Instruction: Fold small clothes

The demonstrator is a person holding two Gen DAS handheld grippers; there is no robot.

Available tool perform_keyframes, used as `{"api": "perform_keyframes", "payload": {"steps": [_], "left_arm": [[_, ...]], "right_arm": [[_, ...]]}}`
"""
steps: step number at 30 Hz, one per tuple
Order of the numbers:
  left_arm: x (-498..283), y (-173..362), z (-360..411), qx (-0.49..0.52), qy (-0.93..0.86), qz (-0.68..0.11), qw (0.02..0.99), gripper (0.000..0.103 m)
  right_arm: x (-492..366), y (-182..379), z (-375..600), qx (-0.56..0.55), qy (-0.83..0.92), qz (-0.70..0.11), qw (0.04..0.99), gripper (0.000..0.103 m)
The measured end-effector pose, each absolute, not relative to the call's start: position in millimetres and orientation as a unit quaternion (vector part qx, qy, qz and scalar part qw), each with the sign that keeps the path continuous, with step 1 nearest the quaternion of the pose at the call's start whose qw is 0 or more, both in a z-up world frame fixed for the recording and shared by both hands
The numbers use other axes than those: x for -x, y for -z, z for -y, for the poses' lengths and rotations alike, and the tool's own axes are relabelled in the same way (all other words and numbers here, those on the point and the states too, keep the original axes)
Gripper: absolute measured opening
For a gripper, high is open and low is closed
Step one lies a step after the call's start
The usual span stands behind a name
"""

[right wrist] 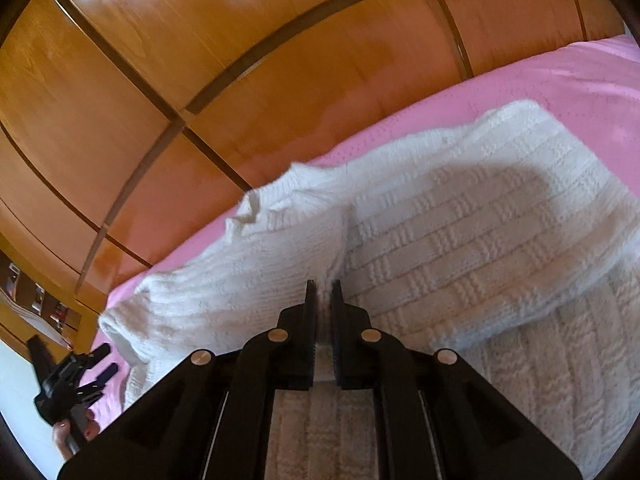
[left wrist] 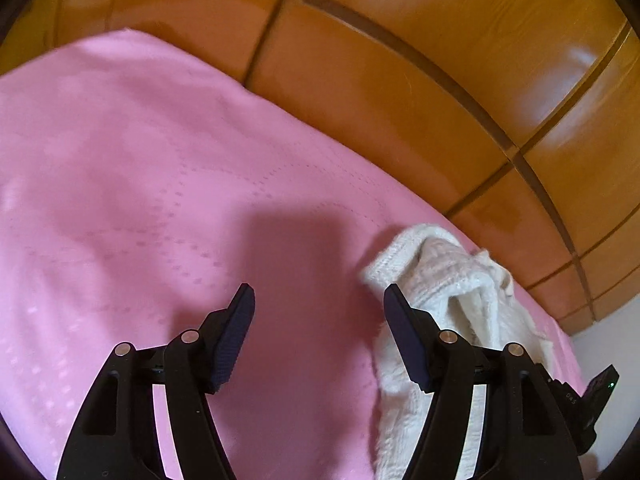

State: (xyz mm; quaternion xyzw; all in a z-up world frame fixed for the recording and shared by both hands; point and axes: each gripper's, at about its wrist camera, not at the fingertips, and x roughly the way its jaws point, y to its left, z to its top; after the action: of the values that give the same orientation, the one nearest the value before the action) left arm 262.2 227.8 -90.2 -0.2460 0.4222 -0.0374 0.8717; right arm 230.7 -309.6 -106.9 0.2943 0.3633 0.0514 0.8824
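Pink bedcover, faintly dotted, fills the left wrist view, with glossy wooden wardrobe doors rising behind its far edge. Over bare cover the left gripper stands spread and empty, the white knitted sweater bunched just beside its right-hand finger. From the right wrist view, the same panelled doors curve overhead and the sweater lies spread across the cover; the right gripper is pressed together, pinching a ridge of knit where a sleeve meets the body. Likely a fold is starting: next, the left gripper probably needs a matching hold, without dragging the garment askew.
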Motion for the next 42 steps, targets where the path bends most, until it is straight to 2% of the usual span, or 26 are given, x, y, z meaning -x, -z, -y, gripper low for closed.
{"api": "perform_keyframes", "payload": {"steps": [14,17,20,24,31,36,38,39,42], "left_arm": [[-344,109,-195,0.155,0.109,-0.494,0.849,0.066],[-368,101,-195,0.146,0.078,-0.484,0.860,0.066],[-376,94,-209,0.190,0.030,-0.460,0.867,0.066],[-347,82,-225,0.271,0.067,-0.406,0.870,0.066],[-261,79,-183,0.122,0.173,-0.374,0.903,0.074],[-262,87,-137,0.012,0.160,-0.388,0.908,0.074],[-277,91,-123,-0.007,0.138,-0.404,0.904,0.055],[-284,92,-120,-0.006,0.132,-0.415,0.900,0.028],[-290,88,-124,0.009,0.078,-0.423,0.903,0.015]], "right_arm": [[-222,119,329,-0.327,-0.025,-0.352,0.876,0.006],[-218,121,332,-0.331,-0.016,-0.343,0.879,0.006],[-216,121,334,-0.334,-0.006,-0.334,0.881,0.006],[-213,122,339,-0.350,-0.011,-0.325,0.879,0.006],[-215,121,340,-0.355,-0.020,-0.325,0.876,0.006],[-214,120,338,-0.349,-0.023,-0.327,0.878,0.006],[-213,119,337,-0.347,-0.030,-0.323,0.880,0.006],[-212,118,336,-0.347,-0.035,-0.320,0.881,0.006],[-206,113,336,-0.348,-0.047,-0.300,0.887,0.006]]}}
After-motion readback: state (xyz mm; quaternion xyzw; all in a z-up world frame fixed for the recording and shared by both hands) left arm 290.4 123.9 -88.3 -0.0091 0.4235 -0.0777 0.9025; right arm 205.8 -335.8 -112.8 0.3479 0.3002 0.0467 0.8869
